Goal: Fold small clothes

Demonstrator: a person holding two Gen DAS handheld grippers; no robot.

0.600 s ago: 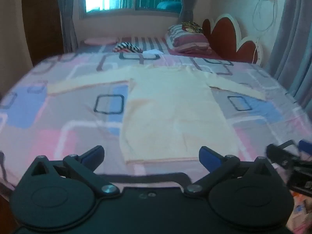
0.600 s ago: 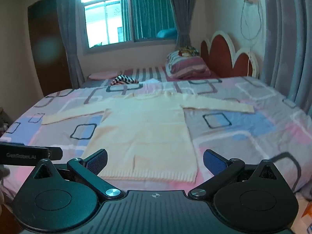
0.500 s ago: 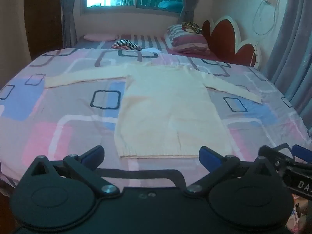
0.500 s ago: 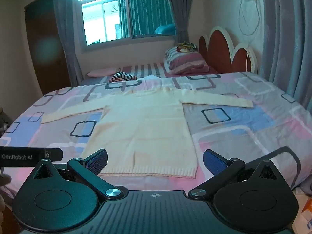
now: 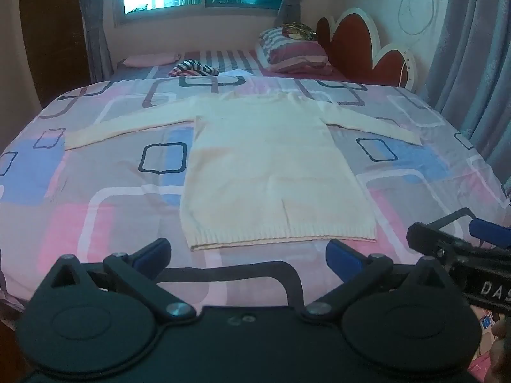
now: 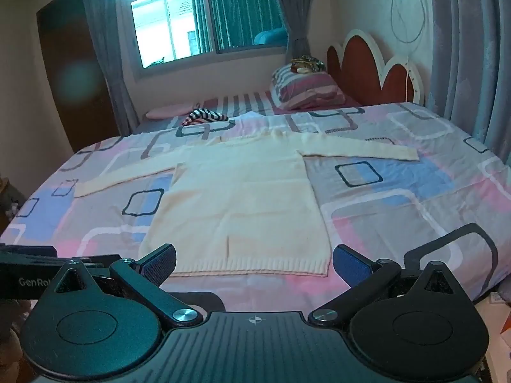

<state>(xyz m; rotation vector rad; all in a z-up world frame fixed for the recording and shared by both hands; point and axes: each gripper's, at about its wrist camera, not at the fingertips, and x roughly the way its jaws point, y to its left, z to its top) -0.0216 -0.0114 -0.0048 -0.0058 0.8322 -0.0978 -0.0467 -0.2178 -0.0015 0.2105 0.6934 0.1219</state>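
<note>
Sweater (image 5: pixel 271 172) lies flat beyond both grippers' spread fingers (image 5: pixel 153 252).

- One cream knit sweater (image 5: pixel 274 172), laid flat on the bedspread (image 5: pixel 105 191), two sleeves spread out.
- One patterned bedspread.
- Two grippers: left gripper (image 5: pixel 247 253), right gripper (image 6: pixel 254 260); each with two blue-padded fingers set wide apart.
- One striped pillow (image 6: pixel 308 91) by the headboard (image 6: pixel 372 67); one pink pillow (image 5: pixel 148 60) under the window (image 6: pixel 207 19).
- One black-and-white striped garment (image 6: pixel 204 116), bunched at the far side.
- One scalloped headboard.
- One window.
- One cable loop (image 6: pixel 408 16) hanging on the wall.
</note>
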